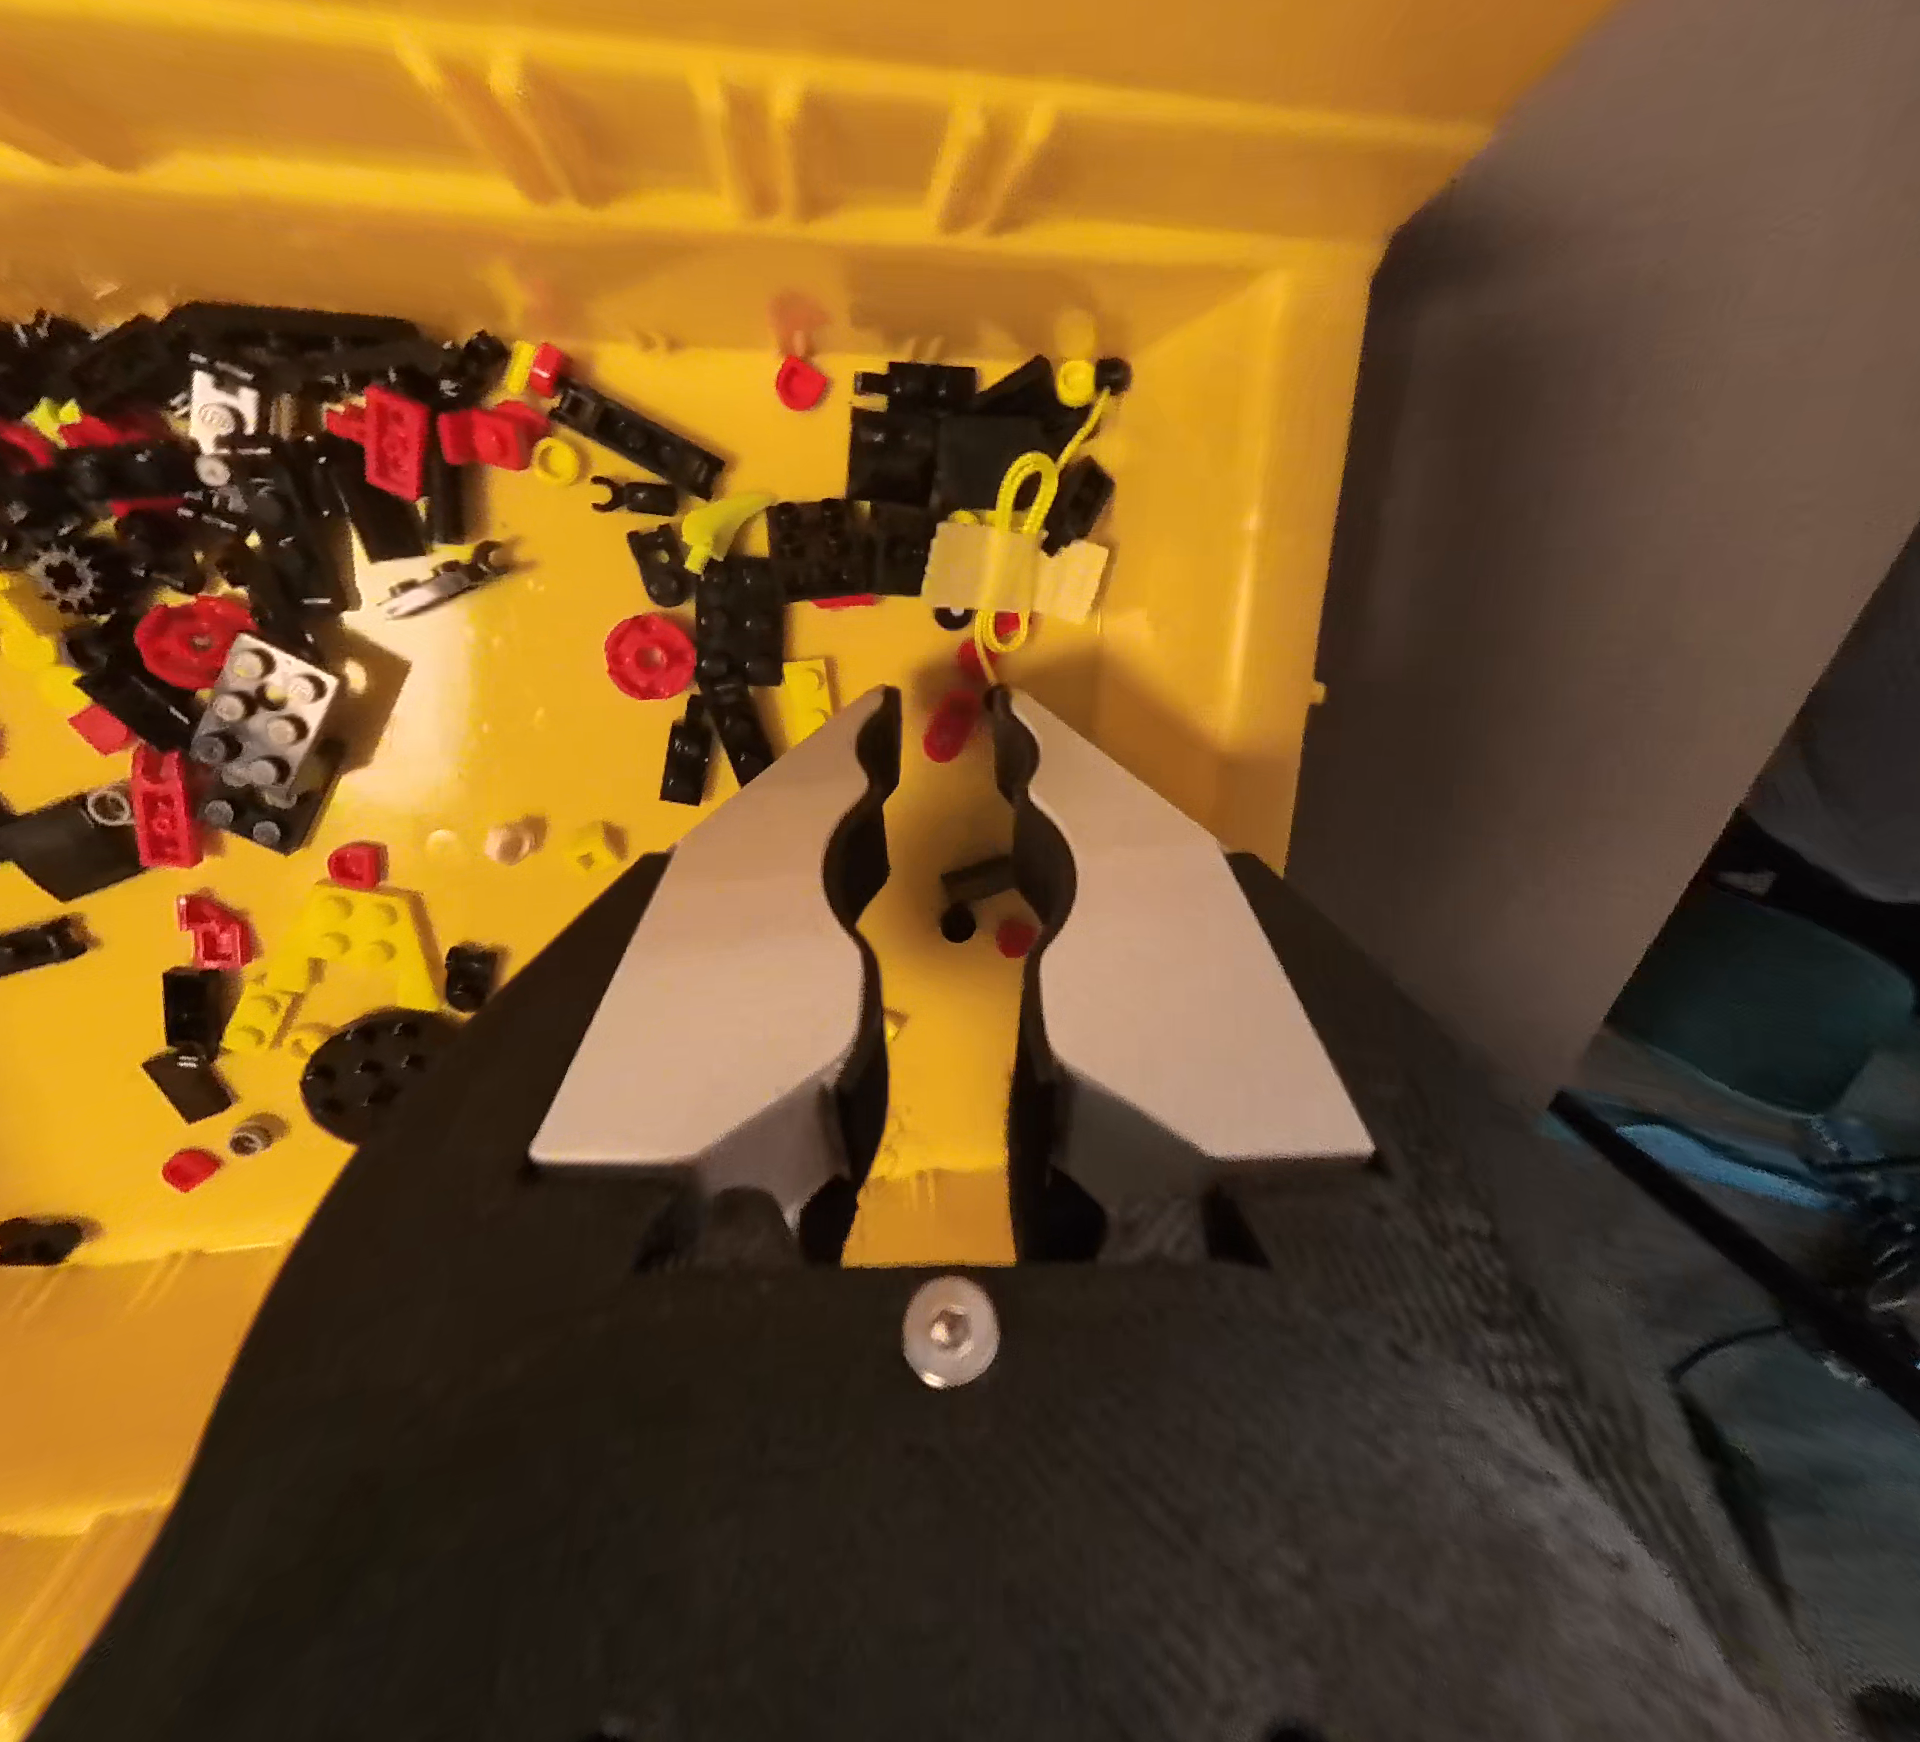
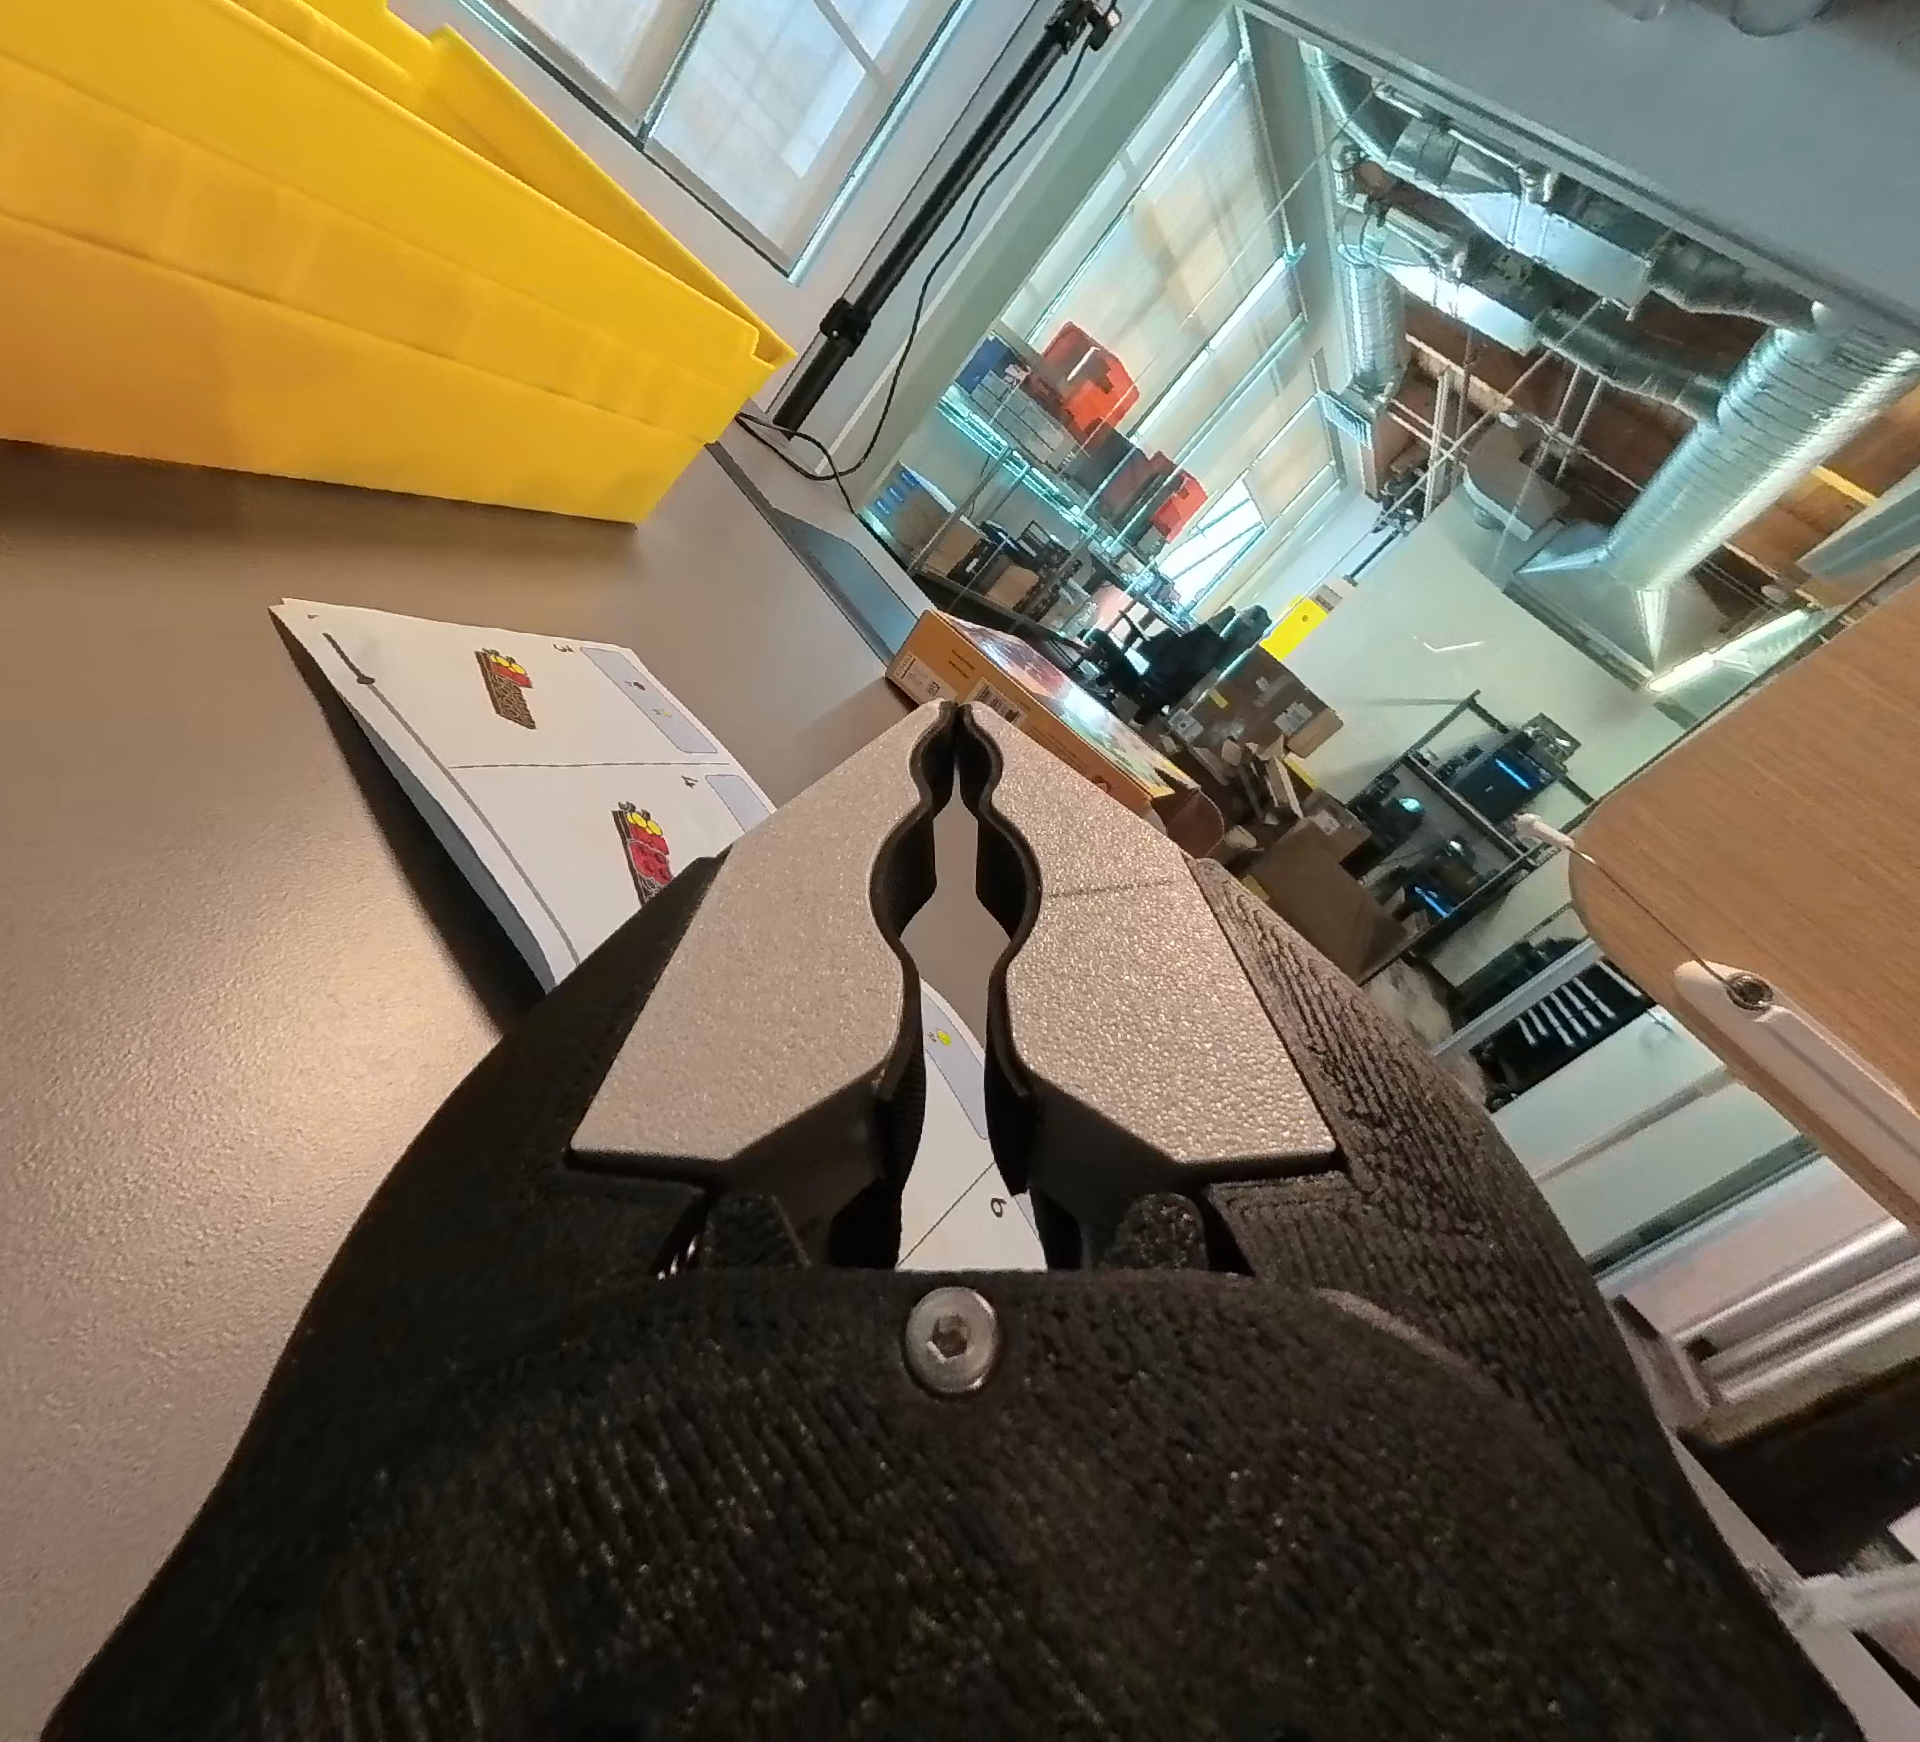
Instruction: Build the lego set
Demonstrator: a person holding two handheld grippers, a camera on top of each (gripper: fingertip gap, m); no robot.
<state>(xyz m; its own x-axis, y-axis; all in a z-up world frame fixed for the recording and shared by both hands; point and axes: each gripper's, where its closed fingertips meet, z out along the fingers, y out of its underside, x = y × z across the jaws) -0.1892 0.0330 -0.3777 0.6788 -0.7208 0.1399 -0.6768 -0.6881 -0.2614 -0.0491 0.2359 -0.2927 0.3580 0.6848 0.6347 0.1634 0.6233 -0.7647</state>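
Observation:
In the left wrist view my left gripper (image 1: 943,703) hangs open over the right end of a yellow bin (image 1: 1195,404) of loose lego pieces. A small red piece (image 1: 951,726) lies on the bin floor between the fingertips, with a gap on each side, so nothing is held. A yellow string looped round a pale clear piece (image 1: 1013,575) lies just beyond the tips. A heap of black, red and yellow pieces (image 1: 229,549) fills the left of the bin. In the right wrist view my right gripper (image 2: 954,713) is shut with nothing between its pads, above an open instruction booklet (image 2: 520,757).
Stacked yellow bins (image 2: 312,258) stand on the grey table (image 2: 208,1017) at the back left. The lego set's box (image 2: 1049,716) lies beyond the right gripper's tips. A wooden table edge (image 2: 1766,861) is at the right. A grey wall (image 1: 1610,549) borders the bin's right side. The gap from one gripper's tips to the other's is roughly 25 cm.

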